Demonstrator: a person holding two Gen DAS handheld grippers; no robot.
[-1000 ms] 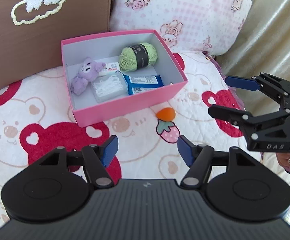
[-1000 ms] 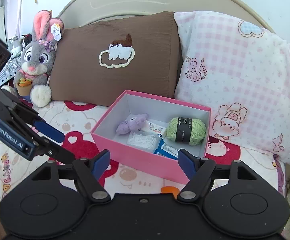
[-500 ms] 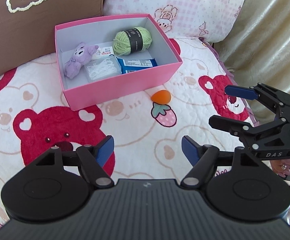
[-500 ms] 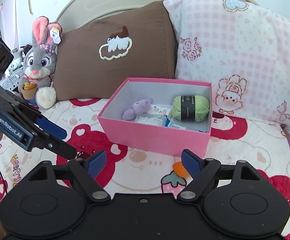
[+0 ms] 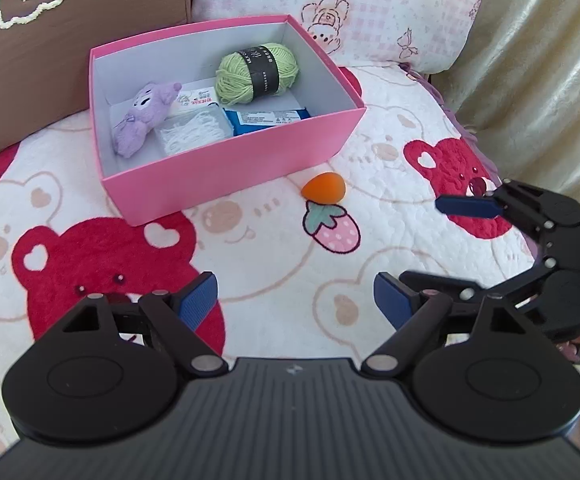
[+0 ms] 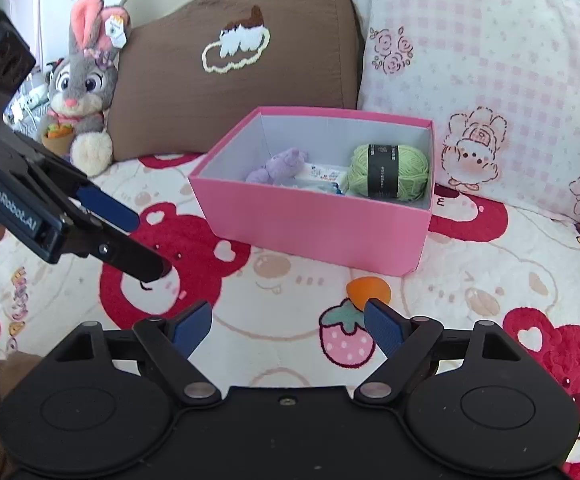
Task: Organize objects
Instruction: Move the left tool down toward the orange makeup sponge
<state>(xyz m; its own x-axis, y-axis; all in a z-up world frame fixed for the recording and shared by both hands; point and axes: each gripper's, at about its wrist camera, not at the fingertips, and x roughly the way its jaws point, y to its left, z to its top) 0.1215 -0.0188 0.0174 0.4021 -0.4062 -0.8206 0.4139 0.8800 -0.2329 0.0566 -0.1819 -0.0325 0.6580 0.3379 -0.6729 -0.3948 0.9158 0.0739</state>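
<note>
Both hand-held grippers empty over the bed, beside the pink box (image 5: 226, 168).
Left hand-held gripper (image 5: 295, 298) has just widened, right (image 6: 288, 326) gapes, nothing between either's jaws; orange egg (image 5: 323, 187) lies just before the box, half hidden in the right view; a blue packet (image 5: 268, 119) inside is partly covered.
</note>
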